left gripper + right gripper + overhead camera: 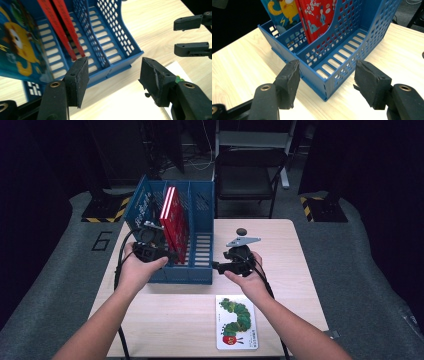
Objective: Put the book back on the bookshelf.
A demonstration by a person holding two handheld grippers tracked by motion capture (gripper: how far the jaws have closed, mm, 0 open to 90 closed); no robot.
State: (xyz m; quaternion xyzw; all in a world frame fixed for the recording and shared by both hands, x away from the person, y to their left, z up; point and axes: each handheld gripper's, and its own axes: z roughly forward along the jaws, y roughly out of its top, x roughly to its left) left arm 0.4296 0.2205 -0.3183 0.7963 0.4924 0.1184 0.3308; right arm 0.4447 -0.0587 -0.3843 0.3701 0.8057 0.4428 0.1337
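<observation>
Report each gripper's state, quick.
Left gripper: open, holding nothing, by the blue rack.
Right gripper: open, holding nothing, facing the rack's front corner.

Dim room — grey carpet floor [360, 250], black folding chair [247, 175] behind light wooden table [170, 315], hazard-striped bases [102, 212].

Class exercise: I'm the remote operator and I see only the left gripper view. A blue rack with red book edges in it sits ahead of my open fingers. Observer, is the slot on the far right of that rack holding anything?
Observer: No. In the right gripper view the rightmost slot of the blue rack is bare down to its slatted floor.
Operator: Where is the white thing at my lower right?
Observer: That is a caterpillar picture book lying flat on the table, near the person's edge.
Operator: And the right gripper?
Observer: The right gripper is open, facing the rack's front corner.
</observation>
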